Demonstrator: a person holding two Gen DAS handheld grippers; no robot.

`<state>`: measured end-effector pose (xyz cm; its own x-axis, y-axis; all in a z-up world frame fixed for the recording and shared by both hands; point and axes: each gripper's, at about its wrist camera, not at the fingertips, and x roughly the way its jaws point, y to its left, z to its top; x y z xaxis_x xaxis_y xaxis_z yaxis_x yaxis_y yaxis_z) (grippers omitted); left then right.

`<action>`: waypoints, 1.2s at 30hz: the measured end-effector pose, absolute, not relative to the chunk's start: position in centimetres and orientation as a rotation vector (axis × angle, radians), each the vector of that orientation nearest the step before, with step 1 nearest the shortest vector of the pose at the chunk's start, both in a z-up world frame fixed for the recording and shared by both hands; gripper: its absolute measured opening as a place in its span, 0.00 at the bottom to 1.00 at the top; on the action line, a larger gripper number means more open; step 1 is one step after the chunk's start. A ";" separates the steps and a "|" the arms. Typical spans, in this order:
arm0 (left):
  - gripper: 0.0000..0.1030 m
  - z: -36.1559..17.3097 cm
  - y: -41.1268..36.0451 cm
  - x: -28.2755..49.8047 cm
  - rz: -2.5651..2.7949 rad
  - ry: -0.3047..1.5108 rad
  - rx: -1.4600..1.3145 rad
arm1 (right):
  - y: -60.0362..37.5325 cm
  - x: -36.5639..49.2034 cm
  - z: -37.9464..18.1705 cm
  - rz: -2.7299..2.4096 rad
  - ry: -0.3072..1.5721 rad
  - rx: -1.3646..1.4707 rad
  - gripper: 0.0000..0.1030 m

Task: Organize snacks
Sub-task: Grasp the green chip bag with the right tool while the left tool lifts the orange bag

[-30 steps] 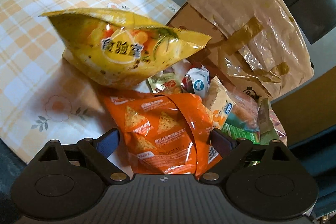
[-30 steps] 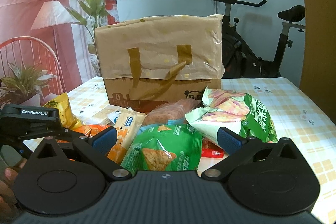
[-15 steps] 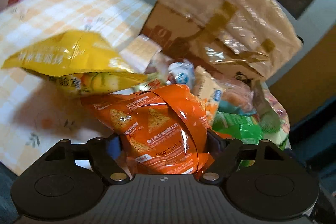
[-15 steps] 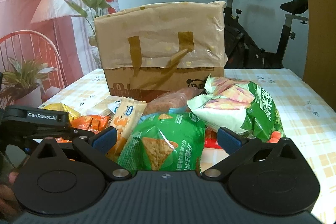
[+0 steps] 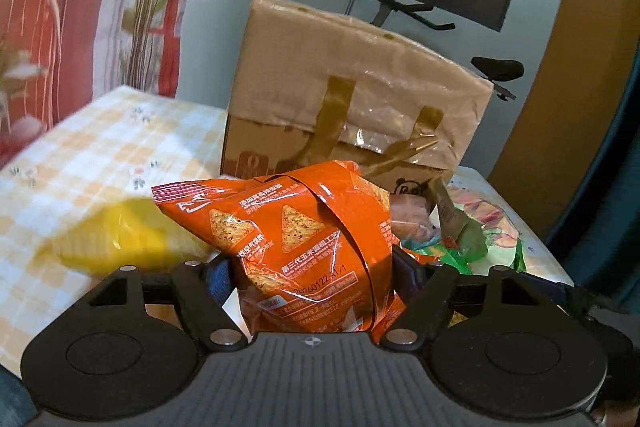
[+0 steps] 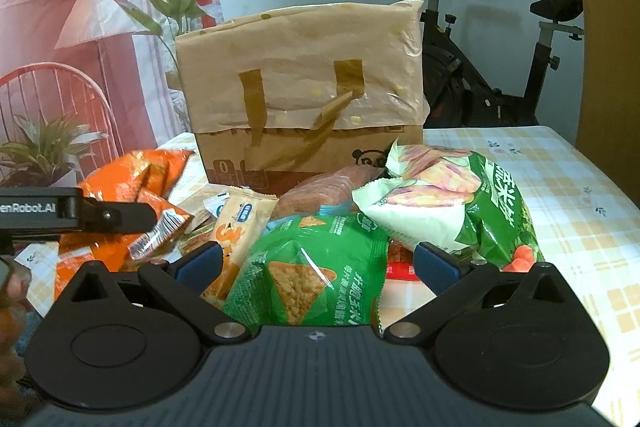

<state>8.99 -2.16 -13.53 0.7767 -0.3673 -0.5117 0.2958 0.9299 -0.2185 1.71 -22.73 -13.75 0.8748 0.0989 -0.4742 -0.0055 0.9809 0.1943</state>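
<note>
At the lower centre of the left wrist view, the left gripper (image 5: 312,275) has its jaws pinching a crinkled orange foil bag of corn chips (image 5: 296,243), having just closed in on it; the bag rises above the checked bench (image 5: 80,163). To its left lies a blurred yellow snack bag (image 5: 132,243), and behind it stands a brown cardboard box draped with a tan plastic bag (image 5: 352,107). In the right wrist view the right gripper (image 6: 316,263) has its jaws spread wide, pressing on nothing, with a green foil bag of corn chips (image 6: 316,271) lying between them. A larger green and white crisp bag (image 6: 452,203) sits just to the right, and a small cream biscuit packet (image 6: 236,227) to the left.
</note>
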 end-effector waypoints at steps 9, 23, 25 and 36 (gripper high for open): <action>0.75 -12.3 -2.3 7.6 -0.313 0.488 -0.070 | -22.9 1.9 -14.0 0.058 0.522 0.206 1.00; 0.75 -11.6 -2.1 7.2 -0.228 0.423 -0.004 | -23.7 5.6 -15.8 0.066 0.570 0.302 1.00; 0.75 -11.7 -1.9 7.3 -0.226 0.431 -0.002 | -23.4 6.2 -16.4 0.057 0.587 0.297 1.00; 0.76 -12.5 -1.3 8.0 -0.212 0.487 -0.002 | -24.4 6.1 -18.6 0.136 0.627 0.443 0.95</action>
<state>7.99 -1.31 -12.51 0.8623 -0.2028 -0.4639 0.2017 0.9780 -0.0526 6.12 -24.38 -18.64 0.8045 0.2544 -0.5368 0.0094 0.8981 0.4397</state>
